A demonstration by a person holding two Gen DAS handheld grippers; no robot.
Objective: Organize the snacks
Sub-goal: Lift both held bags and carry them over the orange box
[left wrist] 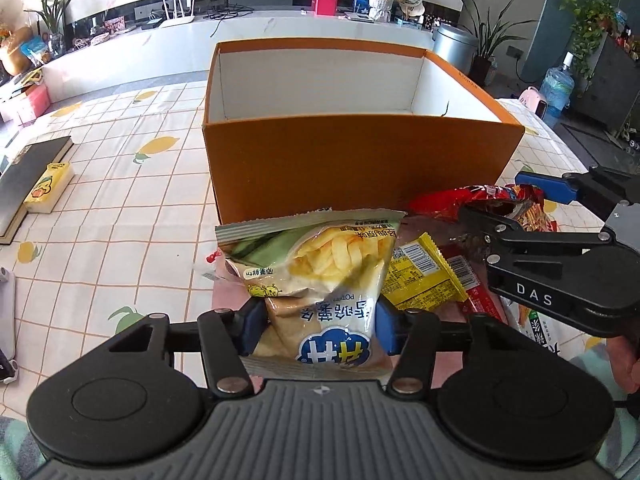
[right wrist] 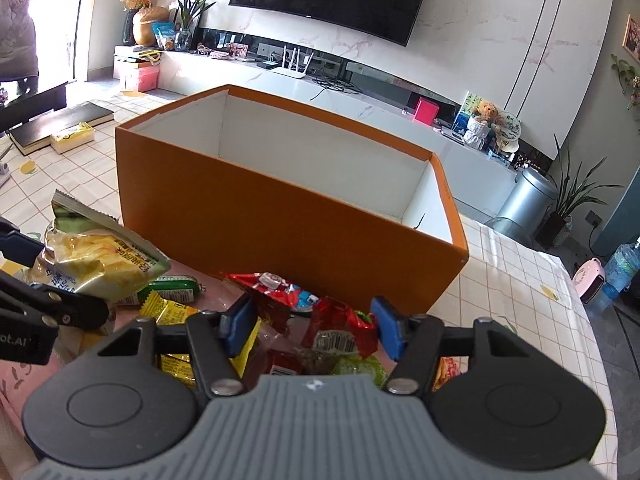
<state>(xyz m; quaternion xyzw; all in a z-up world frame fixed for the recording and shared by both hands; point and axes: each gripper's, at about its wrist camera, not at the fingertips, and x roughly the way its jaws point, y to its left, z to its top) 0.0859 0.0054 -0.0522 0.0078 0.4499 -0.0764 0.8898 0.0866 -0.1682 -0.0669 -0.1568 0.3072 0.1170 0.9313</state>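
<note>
Left wrist: crinkly foil chip bag [left wrist: 320, 280] pinched.

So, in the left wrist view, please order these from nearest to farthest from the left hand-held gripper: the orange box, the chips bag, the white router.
1. Chips bag: between the fingers of the left hand-held gripper.
2. Orange box: straight ahead, behind the bag.
3. White router: far back, on the counter, left.

box [left wrist: 352, 168] behind snack pile [right wrist: 320, 320] | chip bag [left wrist: 316, 272] left of pile | book [left wrist: 28, 184] far left
</note>
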